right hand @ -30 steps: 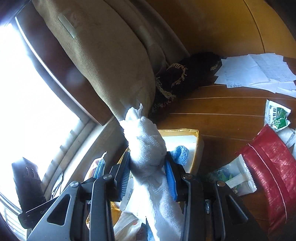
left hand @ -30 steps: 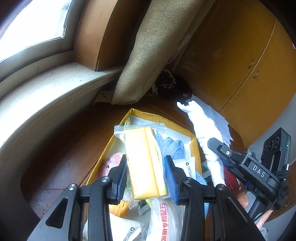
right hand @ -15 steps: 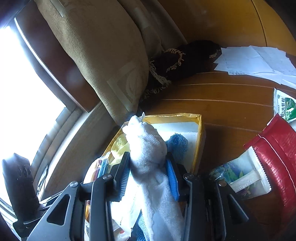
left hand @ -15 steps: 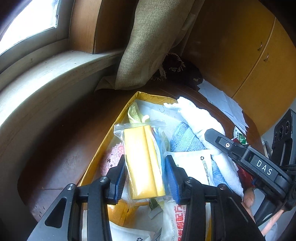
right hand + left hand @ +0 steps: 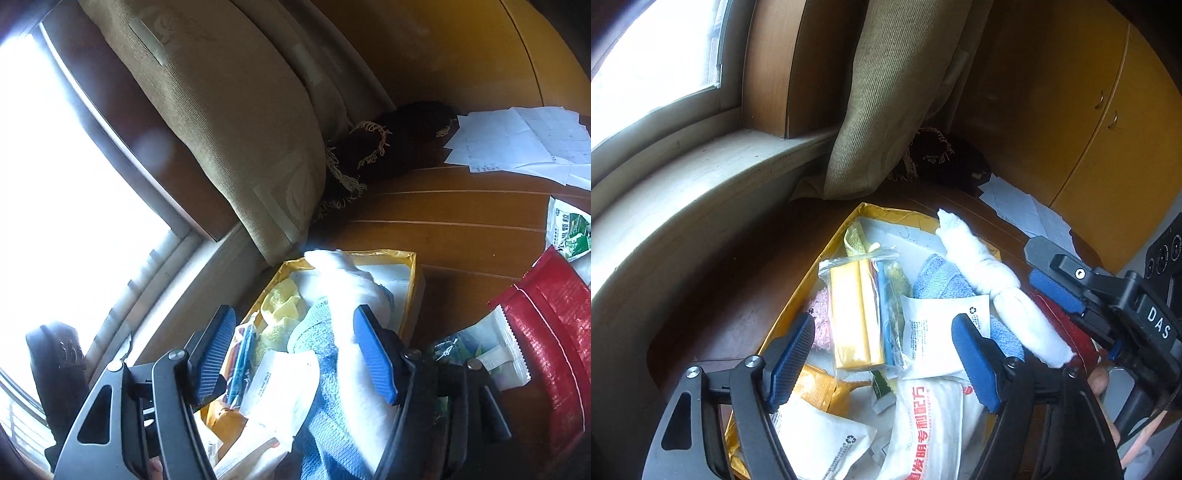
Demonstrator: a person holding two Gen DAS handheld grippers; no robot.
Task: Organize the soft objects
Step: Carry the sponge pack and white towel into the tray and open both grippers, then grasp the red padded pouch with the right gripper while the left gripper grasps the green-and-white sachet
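A yellow box (image 5: 886, 213) on the wooden table holds soft things. A clear bag with yellow sponges (image 5: 855, 314) lies in it, between the open fingers of my left gripper (image 5: 882, 354), which no longer touch it. A rolled white towel (image 5: 993, 284) lies across a blue towel (image 5: 940, 280) along the box's right side. My right gripper (image 5: 295, 354) is open above them; the white towel (image 5: 351, 291) lies loose by its right finger. A yellow cloth (image 5: 279, 314) and white packets (image 5: 938, 332) are also in the box.
A tan cushion (image 5: 886, 92) leans on the window frame behind the box, with a dark fringed cloth (image 5: 942, 158) beside it. Loose papers (image 5: 517, 140), a red bag (image 5: 550, 332) and small packets (image 5: 569, 229) lie on the table to the right. Wooden cabinets (image 5: 1108, 129) stand behind.
Both grippers have opened. The left let go of the sponge bag, which now rests in the box. The right let go of the white towel, which now lies on the blue towel.
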